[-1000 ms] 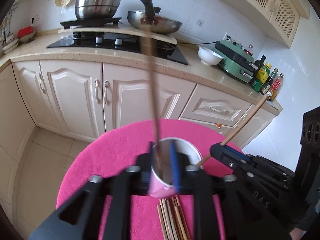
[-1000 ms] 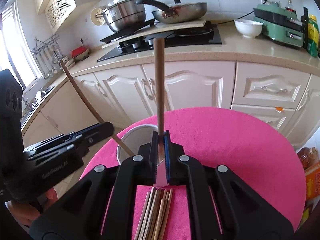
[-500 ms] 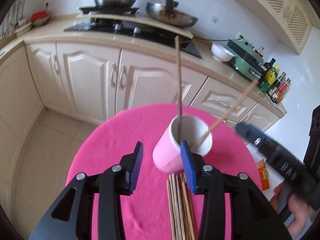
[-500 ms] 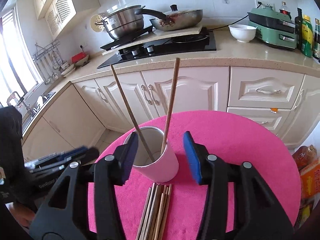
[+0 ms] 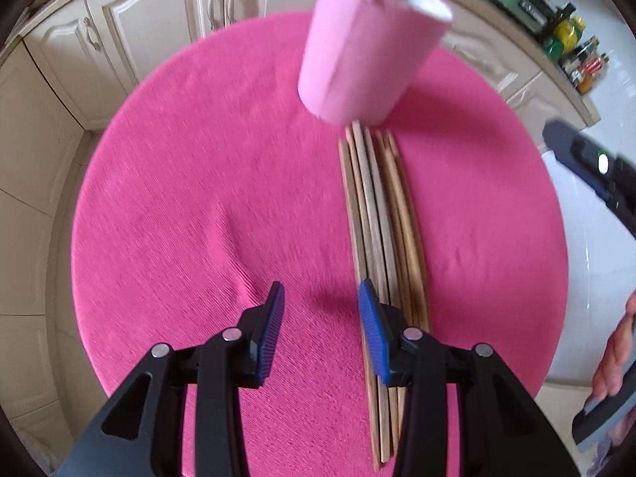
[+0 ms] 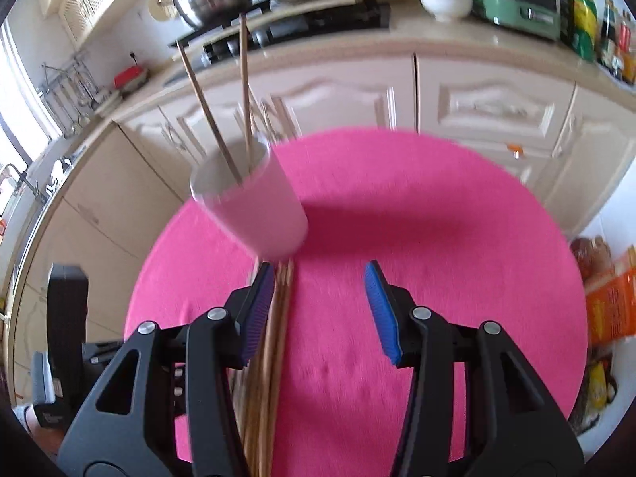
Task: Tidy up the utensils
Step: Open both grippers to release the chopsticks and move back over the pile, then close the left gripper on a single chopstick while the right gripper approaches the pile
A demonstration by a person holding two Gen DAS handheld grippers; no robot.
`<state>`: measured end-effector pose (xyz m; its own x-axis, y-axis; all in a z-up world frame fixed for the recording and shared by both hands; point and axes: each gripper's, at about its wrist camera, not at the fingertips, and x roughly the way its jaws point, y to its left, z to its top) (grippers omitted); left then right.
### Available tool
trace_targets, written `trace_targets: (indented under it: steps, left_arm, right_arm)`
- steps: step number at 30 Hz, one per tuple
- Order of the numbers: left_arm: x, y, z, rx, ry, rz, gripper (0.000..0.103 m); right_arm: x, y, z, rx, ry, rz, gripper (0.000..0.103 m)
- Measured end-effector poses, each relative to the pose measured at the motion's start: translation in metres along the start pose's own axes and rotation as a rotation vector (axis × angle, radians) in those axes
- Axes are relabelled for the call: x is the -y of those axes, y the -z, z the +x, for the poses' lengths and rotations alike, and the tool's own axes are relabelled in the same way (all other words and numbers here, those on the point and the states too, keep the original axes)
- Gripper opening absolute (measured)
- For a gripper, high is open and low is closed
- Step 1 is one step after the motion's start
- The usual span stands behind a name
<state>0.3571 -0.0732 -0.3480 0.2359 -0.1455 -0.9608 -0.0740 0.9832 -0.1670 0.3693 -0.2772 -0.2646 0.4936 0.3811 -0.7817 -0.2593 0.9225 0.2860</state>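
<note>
Wooden chopsticks (image 5: 377, 214) lie bundled on the pink cloth (image 5: 206, 198), long axis running from my grippers toward the pink cup (image 5: 365, 47), which already stands two sticks upright. My left gripper (image 5: 320, 330) is half open and empty, its right pad at the bundle's near left edge. My right gripper (image 6: 320, 310) is likewise half open and empty, bundle under its left finger. I judge both equally near

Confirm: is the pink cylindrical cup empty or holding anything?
Not empty. Two thin wooden chopsticks stand inside the pink cylindrical cup, leaning out over its rim in the right wrist view.
</note>
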Motion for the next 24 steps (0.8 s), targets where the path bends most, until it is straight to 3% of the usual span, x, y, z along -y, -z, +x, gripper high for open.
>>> trace_targets:
  steps: [9, 20, 24]
  left_arm:
    - [0.019, -0.001, 0.015, -0.028, -0.055, 0.033, 0.039]
    - [0.03, -0.025, 0.023, -0.074, -0.134, 0.04, 0.04]
    - [0.03, -0.031, 0.029, -0.111, -0.123, 0.003, 0.04]
  right_arm:
    - [0.011, 0.036, 0.005, -0.08, 0.002, 0.019, 0.047]
    - [0.013, 0.038, 0.005, -0.117, -0.005, 0.015, 0.047]
    - [0.014, 0.037, 0.008, -0.137, -0.006, 0.02, 0.047]
